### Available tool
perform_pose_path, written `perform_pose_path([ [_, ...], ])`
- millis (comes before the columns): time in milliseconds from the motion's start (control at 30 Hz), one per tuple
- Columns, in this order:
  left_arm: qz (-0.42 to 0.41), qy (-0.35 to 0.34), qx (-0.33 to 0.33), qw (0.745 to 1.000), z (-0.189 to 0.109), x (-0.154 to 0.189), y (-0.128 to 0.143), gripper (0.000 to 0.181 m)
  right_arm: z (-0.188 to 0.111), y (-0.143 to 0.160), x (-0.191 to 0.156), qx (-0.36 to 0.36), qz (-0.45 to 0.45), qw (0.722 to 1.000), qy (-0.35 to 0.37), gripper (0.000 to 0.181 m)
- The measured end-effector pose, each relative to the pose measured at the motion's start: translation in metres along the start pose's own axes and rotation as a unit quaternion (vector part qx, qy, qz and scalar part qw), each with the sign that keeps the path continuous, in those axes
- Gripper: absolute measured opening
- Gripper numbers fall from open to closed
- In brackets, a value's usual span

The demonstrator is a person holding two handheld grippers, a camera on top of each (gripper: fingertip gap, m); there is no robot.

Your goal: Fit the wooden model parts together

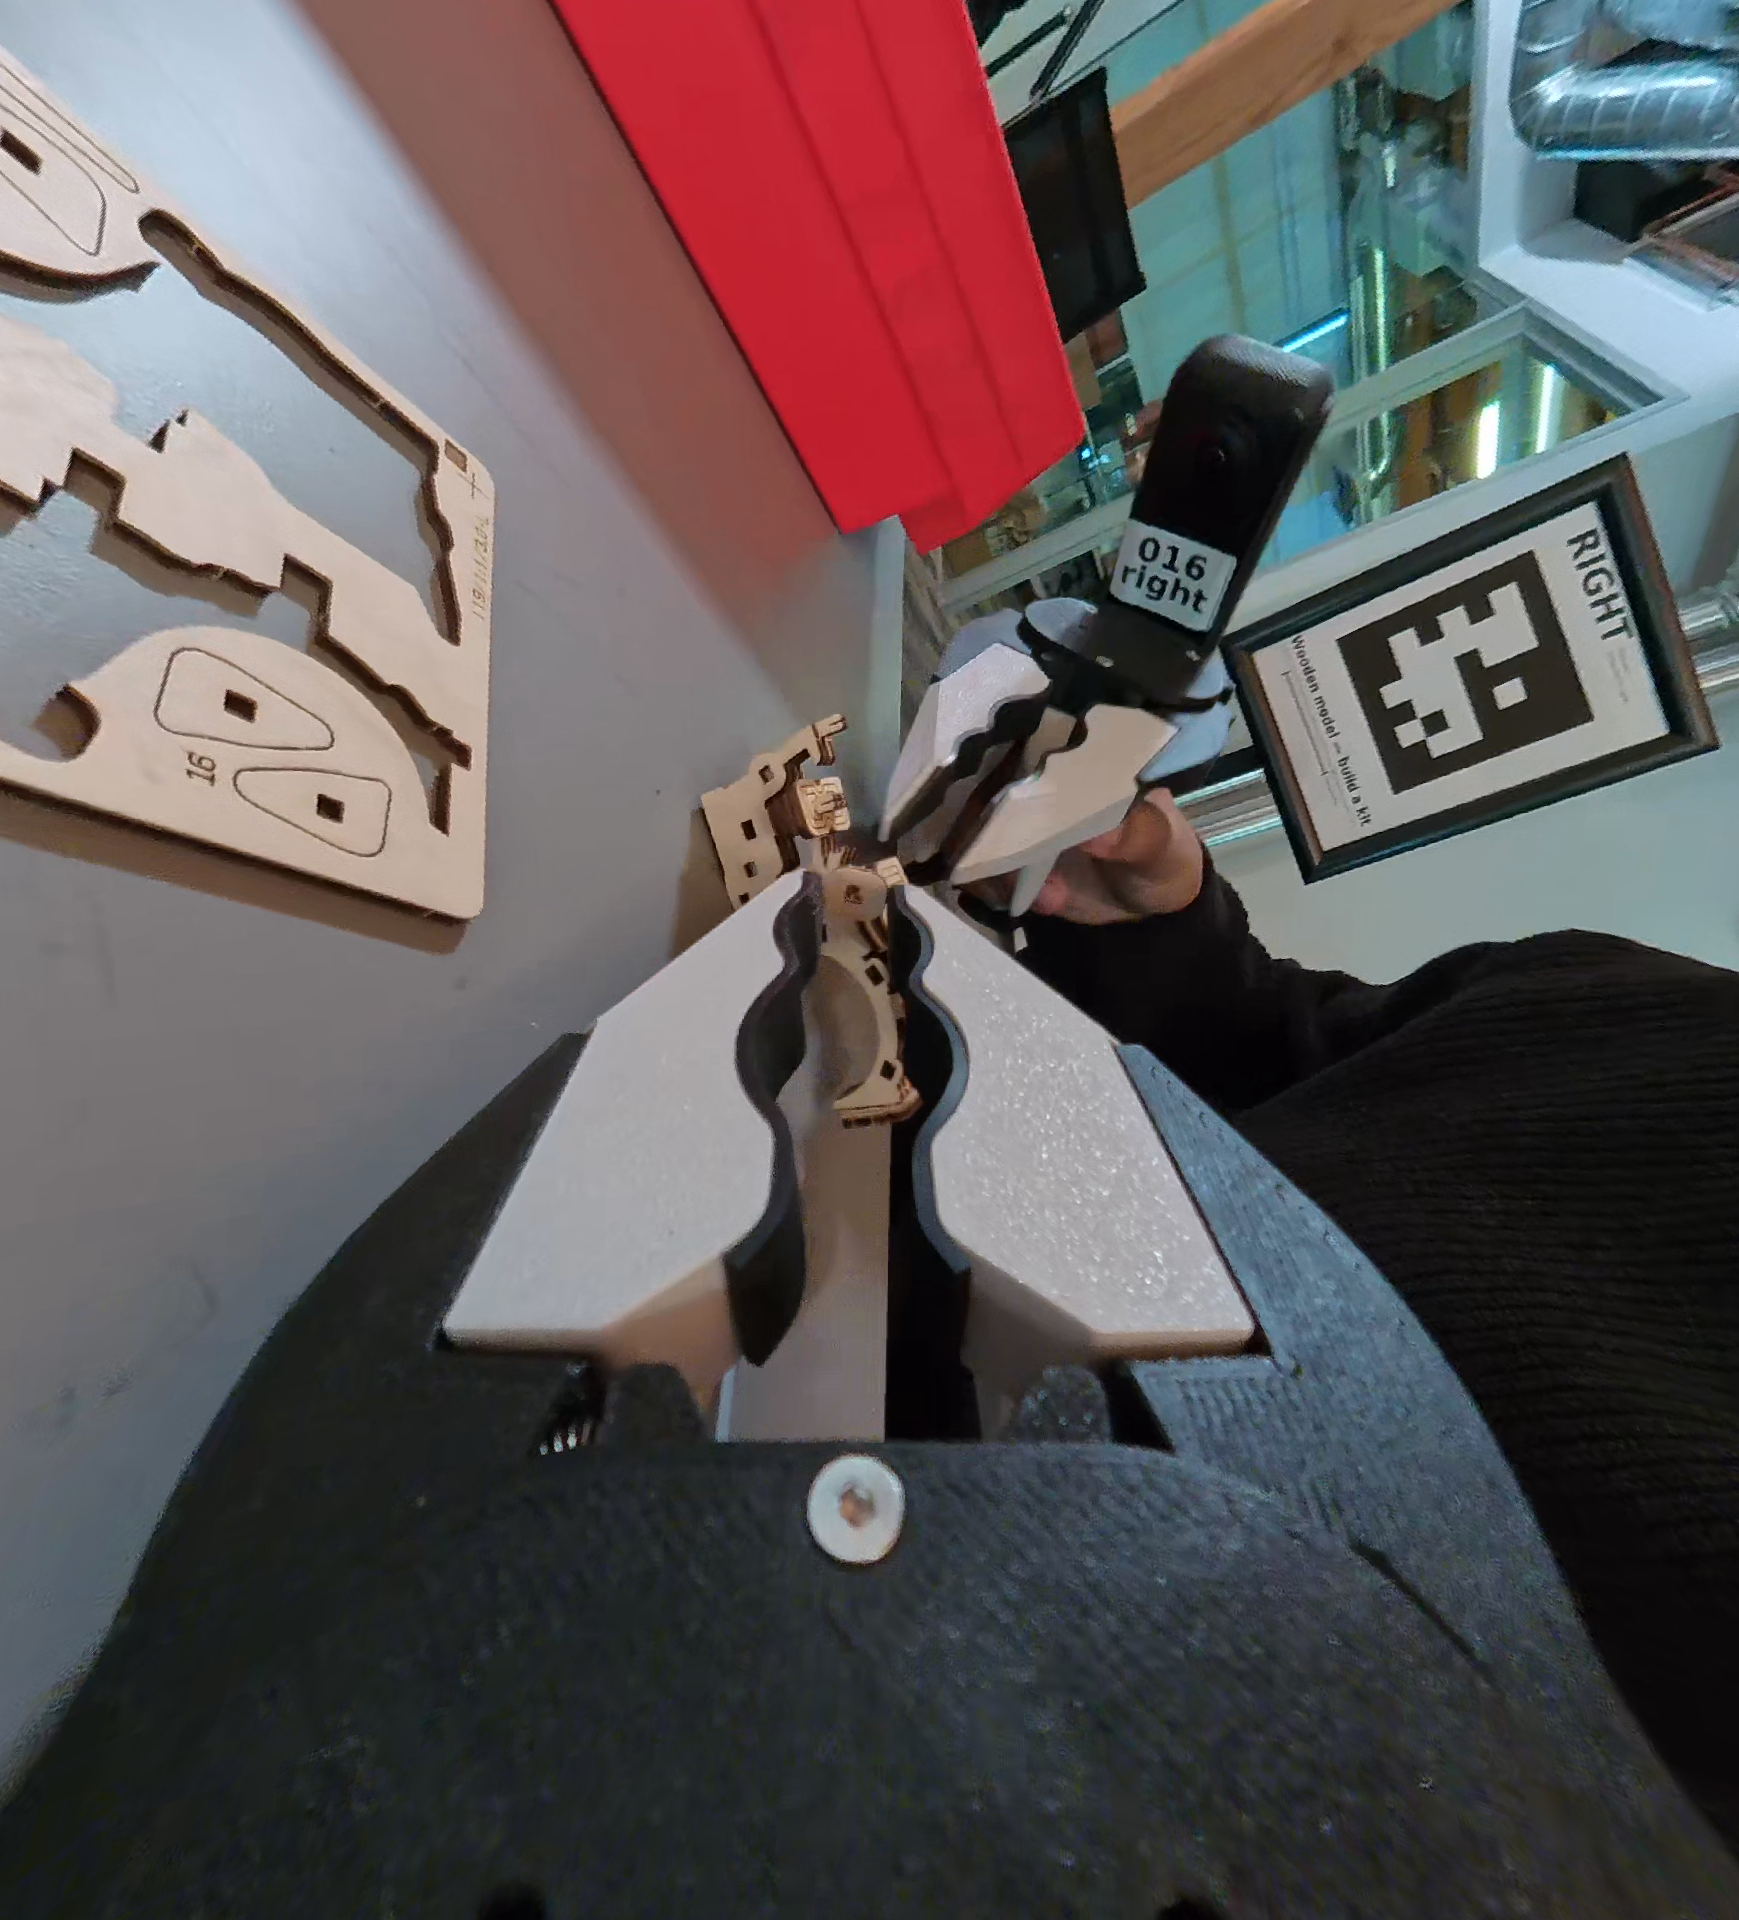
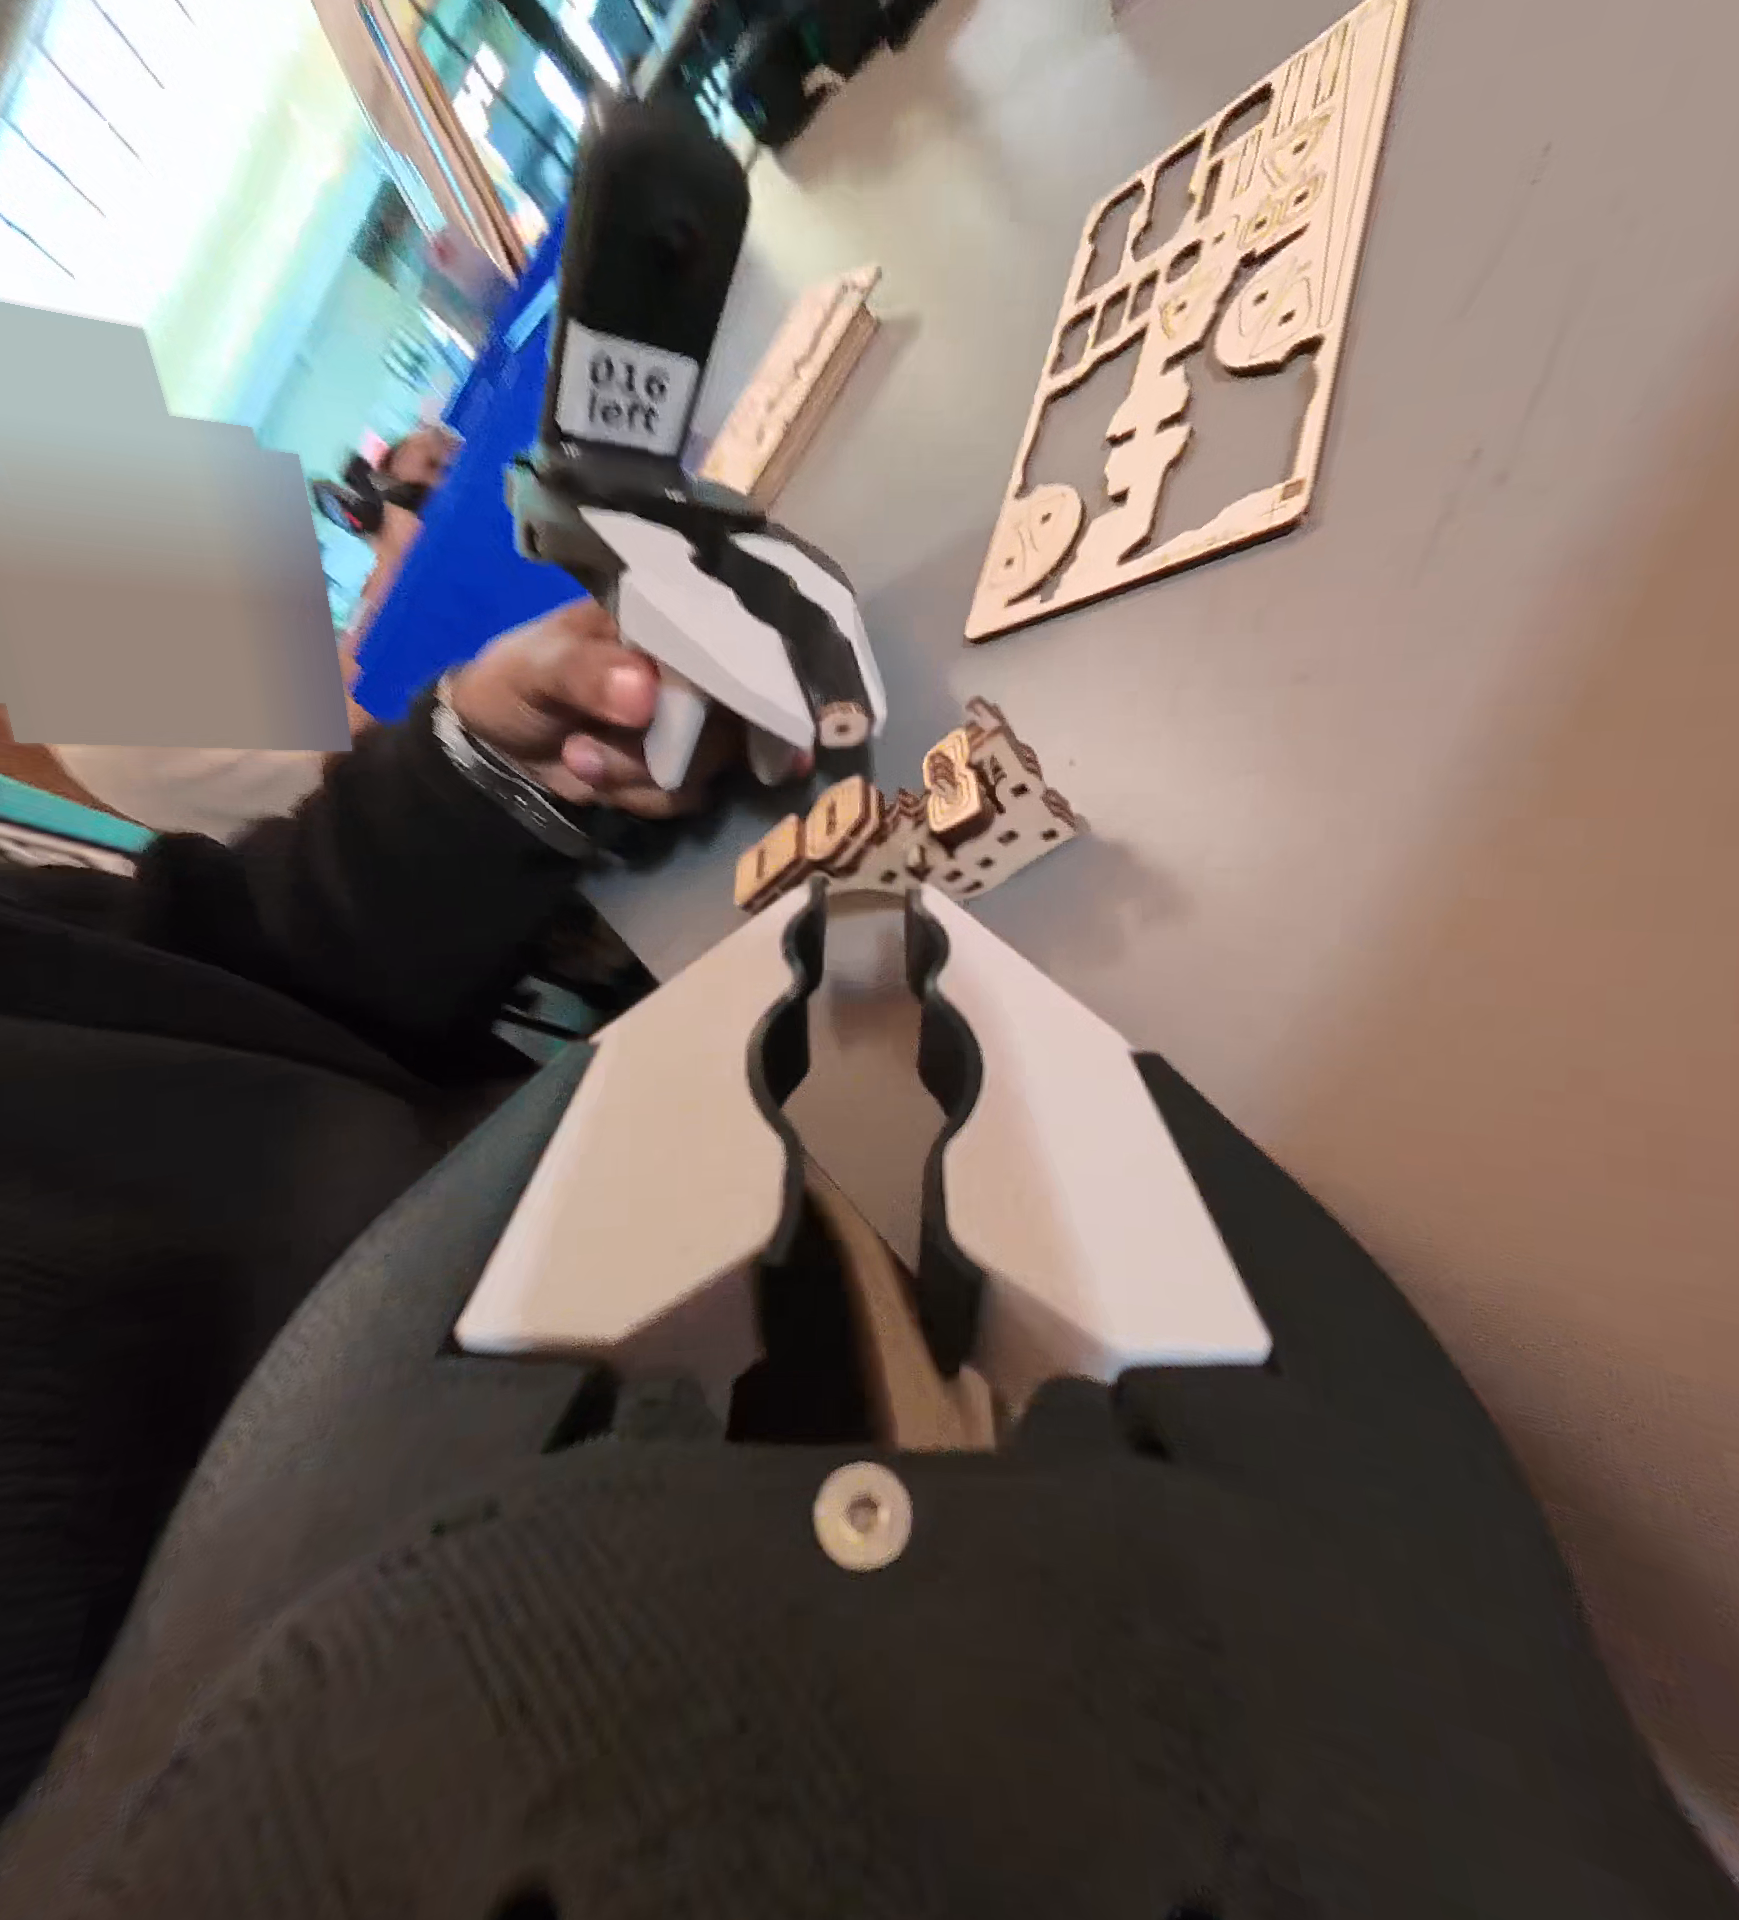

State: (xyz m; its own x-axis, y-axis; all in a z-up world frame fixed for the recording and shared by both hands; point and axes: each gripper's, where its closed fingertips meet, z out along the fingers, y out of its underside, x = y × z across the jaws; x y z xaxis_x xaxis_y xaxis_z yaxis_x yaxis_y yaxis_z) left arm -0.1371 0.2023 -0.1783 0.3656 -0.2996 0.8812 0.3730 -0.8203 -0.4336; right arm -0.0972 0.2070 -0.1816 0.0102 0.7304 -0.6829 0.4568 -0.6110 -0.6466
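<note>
My left gripper is shut on a small flat wooden part with a rounded body, held edge-on between the fingers. It also shows in the right wrist view, a round wooden end at its tips. The part-built wooden model has block-like pieces on a slotted base and sits just above the grey table. My right gripper is closed narrowly on the model's near edge. In the left wrist view the right gripper meets the model right beside my left fingertips.
A laser-cut wooden sheet with leftover parts lies flat on the table; it shows in the right wrist view too. A stack of wooden sheets, a red box, a blue box and a framed marker sign stand behind. The left gripper's tips are roughly 5 cm from the right gripper's.
</note>
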Motion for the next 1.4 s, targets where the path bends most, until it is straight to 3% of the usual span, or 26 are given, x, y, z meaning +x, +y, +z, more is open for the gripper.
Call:
perform_pose_path([
  [200,0.009,-0.021,-0.011,1.000,0.006,-0.004,0.003,0.010,0.003,-0.001,0.003,0.019,0.094,0.994,-0.048,0.012],
  [433,0.006,-0.010,-0.019,1.000,0.005,-0.002,0.005,0.010,0.010,0.000,0.011,0.005,0.064,0.998,-0.012,0.012],
  [1400,0.009,-0.011,-0.043,0.999,0.012,-0.003,0.011,0.010,0.020,-0.001,0.007,0.000,0.115,0.991,-0.069,0.002],
])
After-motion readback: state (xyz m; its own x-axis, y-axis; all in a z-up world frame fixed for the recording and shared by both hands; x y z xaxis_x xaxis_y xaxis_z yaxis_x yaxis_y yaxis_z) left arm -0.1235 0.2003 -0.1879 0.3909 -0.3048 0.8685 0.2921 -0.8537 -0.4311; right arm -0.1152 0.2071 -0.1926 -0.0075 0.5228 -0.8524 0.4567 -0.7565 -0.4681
